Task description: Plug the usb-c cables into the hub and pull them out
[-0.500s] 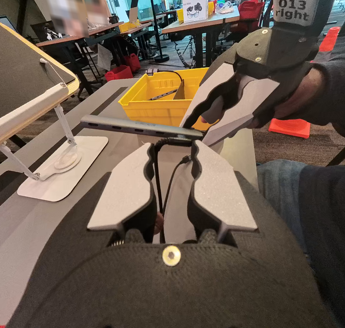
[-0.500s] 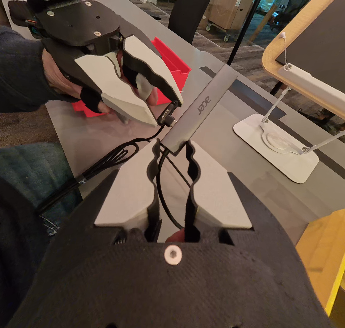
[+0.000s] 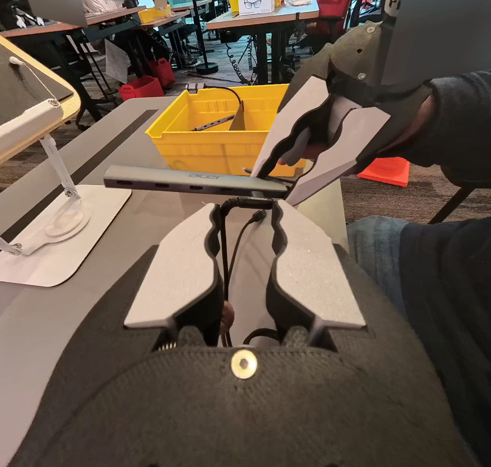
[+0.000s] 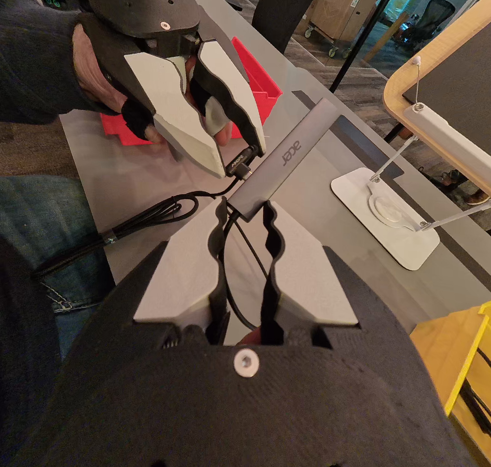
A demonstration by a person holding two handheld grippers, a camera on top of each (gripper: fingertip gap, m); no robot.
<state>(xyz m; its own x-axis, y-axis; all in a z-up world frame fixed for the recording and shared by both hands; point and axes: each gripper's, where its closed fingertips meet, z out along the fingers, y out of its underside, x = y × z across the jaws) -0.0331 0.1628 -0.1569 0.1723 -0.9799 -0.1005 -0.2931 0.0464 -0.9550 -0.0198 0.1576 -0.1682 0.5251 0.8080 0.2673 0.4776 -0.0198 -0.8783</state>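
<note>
You've got the hub (image 4: 279, 159) pinched at its near end in your right gripper (image 4: 245, 207), held clear above the bench, long axis running away toward the white stand (image 4: 382, 215). Your left gripper (image 3: 243, 207) is clamped on the usb-c plug (image 4: 239, 163), its tip at the hub's side port, square-on. Looks like insertion: keep it square and push straight in.

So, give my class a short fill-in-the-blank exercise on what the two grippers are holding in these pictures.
1. The right gripper is shut on one end of the grey ____.
2. The left gripper is shut on a black USB-C ____ at the hub's side.
3. Behind the hub stands a ____ bin holding another hub.

Missing words: hub; plug; yellow
</note>
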